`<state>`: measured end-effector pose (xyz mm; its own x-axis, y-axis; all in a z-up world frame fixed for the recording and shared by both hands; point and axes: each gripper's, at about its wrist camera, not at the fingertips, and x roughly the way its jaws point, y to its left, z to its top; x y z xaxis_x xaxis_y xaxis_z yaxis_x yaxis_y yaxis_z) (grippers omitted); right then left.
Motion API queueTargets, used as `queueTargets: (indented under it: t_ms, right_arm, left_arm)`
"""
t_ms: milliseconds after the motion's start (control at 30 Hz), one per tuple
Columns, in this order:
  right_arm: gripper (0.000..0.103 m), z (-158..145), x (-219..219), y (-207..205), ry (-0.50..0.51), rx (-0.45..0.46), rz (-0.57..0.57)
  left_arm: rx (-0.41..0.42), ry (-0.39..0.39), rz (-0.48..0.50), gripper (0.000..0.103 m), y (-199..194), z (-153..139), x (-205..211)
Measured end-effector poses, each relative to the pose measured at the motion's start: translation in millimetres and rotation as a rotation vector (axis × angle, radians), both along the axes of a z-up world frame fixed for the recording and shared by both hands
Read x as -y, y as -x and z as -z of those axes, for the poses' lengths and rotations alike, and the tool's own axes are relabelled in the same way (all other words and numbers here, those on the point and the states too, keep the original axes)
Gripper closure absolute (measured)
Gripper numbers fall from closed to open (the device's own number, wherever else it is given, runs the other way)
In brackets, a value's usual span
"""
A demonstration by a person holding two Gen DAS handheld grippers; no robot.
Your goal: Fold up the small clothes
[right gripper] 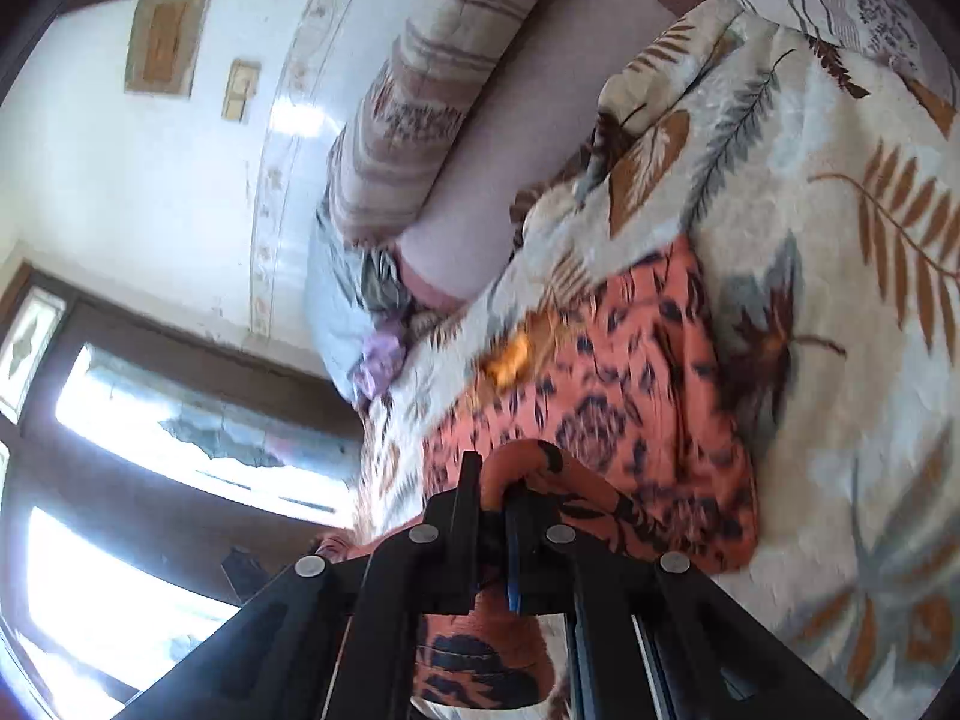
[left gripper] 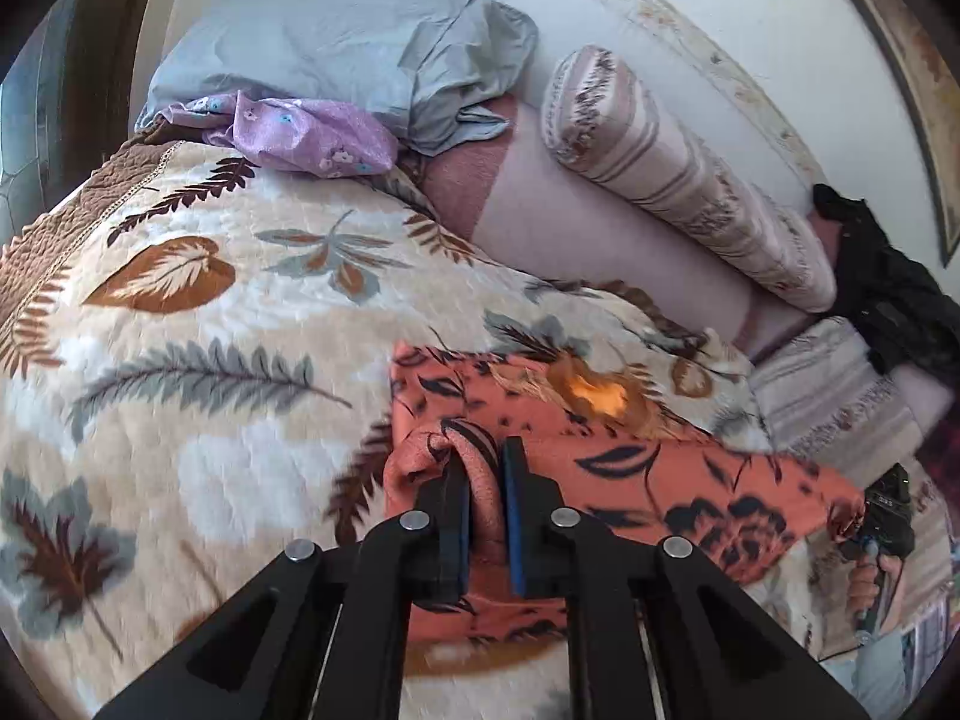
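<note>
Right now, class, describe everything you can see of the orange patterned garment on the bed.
The orange garment is thin, soft-looking cloth, salmon-orange with dark leaf and flower prints. It lies spread, slightly rumpled, on the leaf-patterned blanket. The left gripper has its jaws closed on a bunched fold at one edge; the right gripper pinches another lifted fold. A bright orange patch shows near its far edge.

- Bed covered by cream quilted blanket with leaf print in brown, rust and grey.
- Orange garment with dark floral print lies spread on blanket, one edge lifted off it.
- Grey-blue pillow at head end; crumpled lilac floral cloth against it.
- Striped bolster along wall side, on pink sheet.
- Black cloth heaped beyond bolster.
</note>
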<state>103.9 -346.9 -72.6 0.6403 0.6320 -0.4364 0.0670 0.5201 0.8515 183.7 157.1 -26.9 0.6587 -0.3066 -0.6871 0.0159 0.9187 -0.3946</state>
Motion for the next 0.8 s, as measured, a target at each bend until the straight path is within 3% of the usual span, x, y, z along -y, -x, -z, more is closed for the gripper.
queueTargets:
  t_ms: [33, 67, 100, 133, 233, 333, 433, 567, 667, 700, 733, 767, 800]
  right_arm:
    - [0.089, 13, -1, -22, 0.046, -0.020, 0.012]
    - [0.070, 33, -5, -42, 0.076, -0.067, 0.014]
    - [0.052, 54, -5, -54, 0.121, -0.146, 0.046]
    - [0.027, 70, -4, -58, 0.161, -0.205, 0.093]
    - [0.028, 84, -9, -38, 0.132, -0.181, 0.097]
    - [0.028, 74, -19, -6, 0.237, -0.146, 0.031]
    - [0.027, 70, -28, 8, 0.344, -0.152, -0.054]
    - [0.027, 82, -40, -6, 0.376, -0.194, -0.153]
    - [0.027, 91, -55, -23, 0.418, -0.213, -0.180]
    - [0.029, 92, -59, -26, 0.415, -0.236, -0.190]
    - [0.047, 91, -63, -29, 0.406, -0.264, -0.208]
    - [0.073, 92, -65, -30, 0.388, -0.287, -0.232]
    - [0.073, 87, -69, -29, 0.411, -0.292, -0.236]
  left_arm:
    - [-0.019, -0.027, -0.021, 0.075, -26, 19, 4]
    - [-0.083, -0.075, -0.040, 0.043, -51, 43, 9]
    - [-0.178, -0.145, -0.066, 0.036, -69, 68, 12]
    - [-0.235, -0.185, -0.068, 0.037, -82, 89, 15]
    - [-0.213, -0.163, -0.042, 0.035, -80, 96, 10]
    - [-0.096, -0.136, -0.079, 0.033, -50, 68, -8]
    - [-0.042, -0.109, -0.097, 0.020, -15, 55, -23]
    - [-0.130, -0.073, 0.011, 0.020, 4, 79, -6]
    - [-0.225, -0.120, 0.079, 0.020, -8, 110, 27]
    - [-0.220, -0.168, 0.080, 0.020, -11, 114, 38]
    - [-0.200, -0.220, 0.087, 0.025, -15, 112, 48]
    - [-0.206, -0.221, 0.109, 0.061, -21, 109, 55]
    - [-0.244, -0.178, 0.125, 0.076, -29, 106, 58]
